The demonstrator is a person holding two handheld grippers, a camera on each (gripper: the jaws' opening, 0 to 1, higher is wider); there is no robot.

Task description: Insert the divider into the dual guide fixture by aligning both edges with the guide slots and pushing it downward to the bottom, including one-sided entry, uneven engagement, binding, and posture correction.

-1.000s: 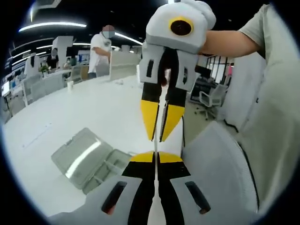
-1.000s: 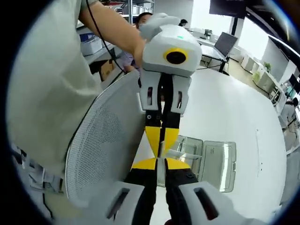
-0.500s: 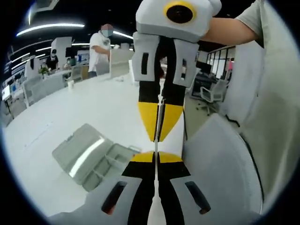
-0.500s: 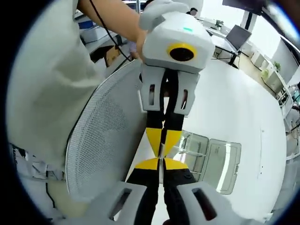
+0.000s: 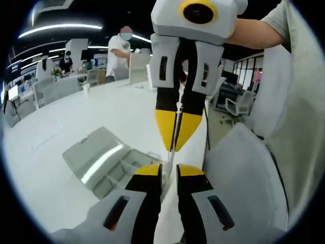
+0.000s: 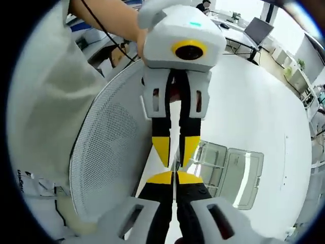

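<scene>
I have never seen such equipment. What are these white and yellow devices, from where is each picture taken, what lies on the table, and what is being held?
There is no robot here. A person holds a two-jaw tool in each hand, and a small camera rides on each tool. In the left gripper view, the left tool rises from the bottom with its jaws apart, and the right tool faces it from above. The right gripper view is the reverse. The right tool is shut on a thin white divider, seen edge-on. Below, on the white table, lies a clear plastic box with its lid open. A mesh chair back is near the person.
</scene>
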